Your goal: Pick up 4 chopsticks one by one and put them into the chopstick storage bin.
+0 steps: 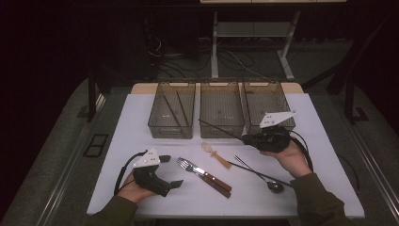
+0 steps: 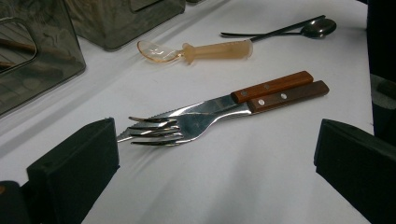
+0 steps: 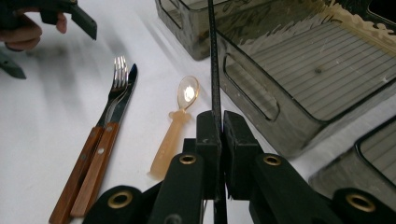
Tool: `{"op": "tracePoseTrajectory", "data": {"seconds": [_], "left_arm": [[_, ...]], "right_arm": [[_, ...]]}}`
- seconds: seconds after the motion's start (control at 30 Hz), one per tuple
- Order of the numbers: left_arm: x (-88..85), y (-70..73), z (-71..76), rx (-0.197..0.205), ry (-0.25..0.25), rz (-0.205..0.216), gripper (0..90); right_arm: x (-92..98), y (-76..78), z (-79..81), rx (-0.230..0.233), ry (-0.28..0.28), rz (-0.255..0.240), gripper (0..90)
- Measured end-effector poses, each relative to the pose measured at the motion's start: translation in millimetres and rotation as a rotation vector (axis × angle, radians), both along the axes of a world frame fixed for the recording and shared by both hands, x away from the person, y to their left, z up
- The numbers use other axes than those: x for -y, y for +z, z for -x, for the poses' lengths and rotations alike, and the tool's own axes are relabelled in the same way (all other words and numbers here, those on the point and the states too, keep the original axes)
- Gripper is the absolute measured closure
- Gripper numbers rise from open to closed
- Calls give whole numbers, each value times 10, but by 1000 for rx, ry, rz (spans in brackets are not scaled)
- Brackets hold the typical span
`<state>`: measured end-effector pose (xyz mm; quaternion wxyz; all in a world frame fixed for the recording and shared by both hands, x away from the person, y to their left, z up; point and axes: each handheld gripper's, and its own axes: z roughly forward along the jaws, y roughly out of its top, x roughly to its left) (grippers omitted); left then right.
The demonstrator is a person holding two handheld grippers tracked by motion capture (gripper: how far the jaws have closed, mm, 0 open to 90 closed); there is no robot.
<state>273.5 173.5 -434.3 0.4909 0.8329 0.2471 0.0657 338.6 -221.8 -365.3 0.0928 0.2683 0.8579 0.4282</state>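
Note:
My right gripper (image 1: 244,138) (image 3: 220,126) is shut on a thin black chopstick (image 1: 221,130) (image 3: 214,70). The stick points left across the front of the middle bin (image 1: 221,123) (image 3: 299,121), off the table. My left gripper (image 1: 171,170) (image 2: 215,163) rests open on the white table, nothing between its jaws. Just ahead of it lie a fork (image 1: 187,165) (image 2: 163,128) and a wooden-handled knife (image 1: 215,183) (image 2: 275,86), side by side. A clear plastic spoon (image 1: 214,153) (image 2: 205,49) (image 3: 180,116) lies beyond them.
Three smoky plastic bins stand in a row at the back; the left bin (image 1: 170,128) holds two dark sticks, and the right bin (image 1: 258,96) is behind my right hand. A black spoon (image 1: 275,187) (image 2: 320,27) and another black stick (image 1: 247,165) lie at the front right.

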Motion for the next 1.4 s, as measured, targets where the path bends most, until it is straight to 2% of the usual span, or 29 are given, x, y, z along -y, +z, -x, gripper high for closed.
{"op": "tracePoseTrajectory", "data": {"seconds": [0.27, 0.53, 1.03, 1.2, 1.23, 1.27, 1.4], "left_arm": [[5, -2, 7, -1, 2, 1, 0], [6, 1, 9, 0, 0, 4, 0], [15, 8, 21, 1, 0, 16, 0], [16, 10, 21, 1, -2, 20, 0], [11, 17, 19, -2, -8, 9, 0], [23, 13, 26, -7, 2, 24, 0], [23, 17, 28, -3, -5, 22, 0]], "right_arm": [[-191, 29, -163, -17, -31, -24, 858], [-420, 110, -343, -31, -48, -12, 857], [-784, 270, -580, -38, -87, 21, 857], [-924, 306, -700, -35, -100, 30, 857], [-956, 311, -722, -39, -104, 34, 857], [-989, 316, -745, -43, -107, 36, 857], [-1127, 333, -840, -47, -115, 44, 857]]}}
